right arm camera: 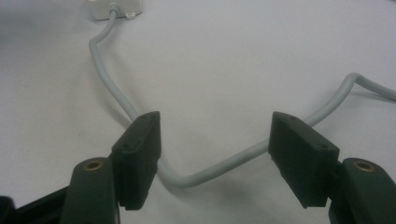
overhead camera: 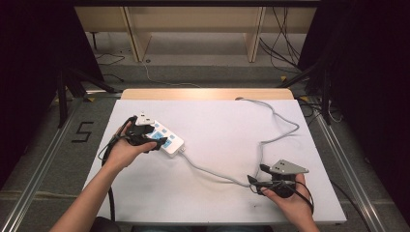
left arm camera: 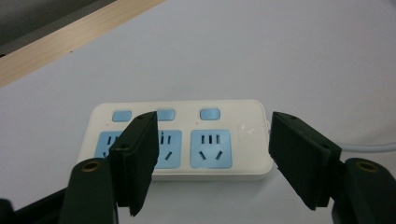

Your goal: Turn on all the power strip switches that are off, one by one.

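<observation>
A white power strip (overhead camera: 169,140) (left arm camera: 187,140) with blue sockets and blue switches lies on the white table at the left. My left gripper (overhead camera: 157,138) (left arm camera: 212,158) is open over it, its jaws straddling the strip's cord end without closing on it. The strip's grey cord (overhead camera: 212,173) (right arm camera: 205,175) runs right across the table and loops back to the far edge. My right gripper (overhead camera: 256,182) (right arm camera: 215,161) is open at the front right, with a bend of the cord lying between its jaws. The strip's end (right arm camera: 114,8) shows at the top of the right gripper view.
The white table top (overhead camera: 217,125) has a wooden strip (overhead camera: 208,93) along its far edge. Metal rails (overhead camera: 338,150) flank it left and right. Beyond it are the floor, loose cables (overhead camera: 280,46) and wooden furniture legs (overhead camera: 138,34).
</observation>
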{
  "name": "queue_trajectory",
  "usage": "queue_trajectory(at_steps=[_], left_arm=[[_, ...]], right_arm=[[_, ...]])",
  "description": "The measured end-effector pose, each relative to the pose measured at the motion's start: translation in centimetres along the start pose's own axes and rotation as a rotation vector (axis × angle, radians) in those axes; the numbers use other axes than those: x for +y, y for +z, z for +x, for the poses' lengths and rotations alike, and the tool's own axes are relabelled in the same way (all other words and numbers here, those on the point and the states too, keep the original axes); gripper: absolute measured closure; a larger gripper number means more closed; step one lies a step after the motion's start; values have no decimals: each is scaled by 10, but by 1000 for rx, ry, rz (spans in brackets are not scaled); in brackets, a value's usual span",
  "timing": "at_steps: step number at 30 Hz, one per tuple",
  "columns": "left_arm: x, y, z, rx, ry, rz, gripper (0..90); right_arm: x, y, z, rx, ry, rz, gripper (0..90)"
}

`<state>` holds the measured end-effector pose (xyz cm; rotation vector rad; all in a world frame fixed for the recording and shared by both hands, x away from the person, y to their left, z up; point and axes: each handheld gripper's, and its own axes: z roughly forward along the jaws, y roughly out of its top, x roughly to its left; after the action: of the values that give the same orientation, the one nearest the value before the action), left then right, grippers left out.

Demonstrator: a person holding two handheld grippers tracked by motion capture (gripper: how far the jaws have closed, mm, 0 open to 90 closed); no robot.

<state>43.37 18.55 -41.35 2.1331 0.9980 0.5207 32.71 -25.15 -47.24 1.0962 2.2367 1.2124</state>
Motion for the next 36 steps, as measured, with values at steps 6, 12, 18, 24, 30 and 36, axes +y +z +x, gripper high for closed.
queue_trajectory(at_steps=[6, 12, 18, 24, 30, 36], left_arm=[[-15, -1, -8, -23, 3, 6, 318], [-23, -5, -17, -58, 35, -18, 299], [-31, -12, -26, -70, 78, -37, 284], [-48, -18, -34, -87, 98, -58, 278], [-69, -23, -42, -99, 96, -68, 271], [-83, -23, -50, -111, 76, -68, 267]], right_arm=[[0, 0, -1, -2, 3, 4, 355], [0, 0, -1, -2, 4, 2, 355], [-1, -1, -2, -3, 7, 3, 354], [-1, -1, -3, -3, 7, 0, 354], [-1, -1, -3, -5, 6, 1, 354], [-1, -1, -4, -2, 2, 7, 354]])
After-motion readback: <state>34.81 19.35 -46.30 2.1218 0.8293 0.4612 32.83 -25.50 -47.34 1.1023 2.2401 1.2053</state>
